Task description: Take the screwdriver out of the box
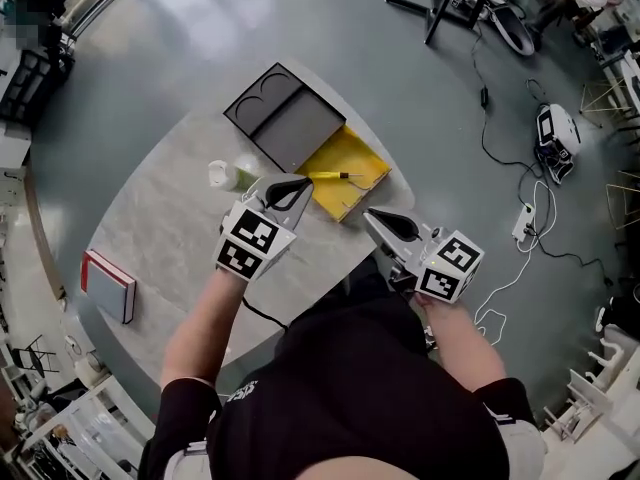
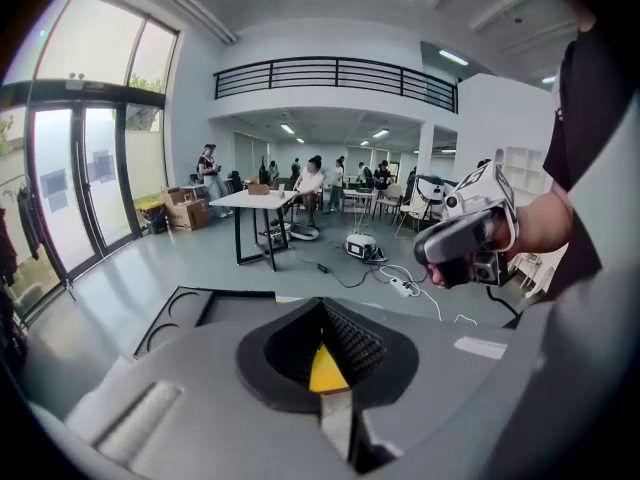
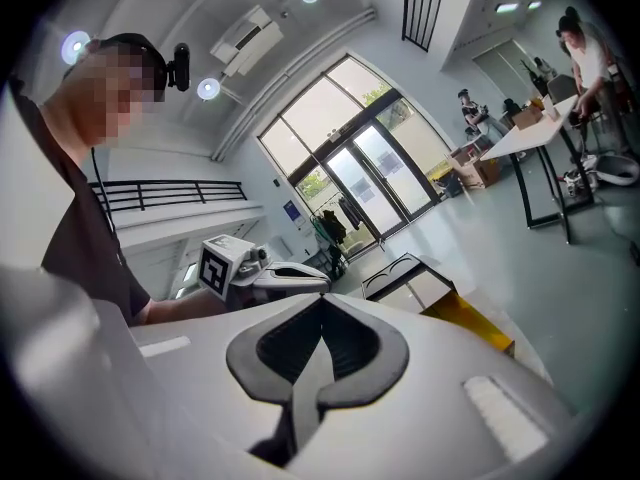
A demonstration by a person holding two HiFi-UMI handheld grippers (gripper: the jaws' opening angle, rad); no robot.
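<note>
I see the grey surface [image 1: 170, 238] filling the middle of the head view, with the open yellow box [image 1: 368, 165] near its upper right edge. My left gripper [image 1: 300, 186] hangs just beside the box, jaws together and empty. My right gripper [image 1: 378, 218], lower right, is likewise closed on nothing. The screwdriver [image 1: 335, 175] lies inside the box. I reckon jaws this closed would only shove it, or push the box toward the edge.

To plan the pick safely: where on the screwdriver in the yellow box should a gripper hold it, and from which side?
Probably the thicker handle of the screwdriver, from above, jaws across it. It lies flat in the open yellow box, whose walls hinder a sideways approach; the shaft looks too thin.
</note>
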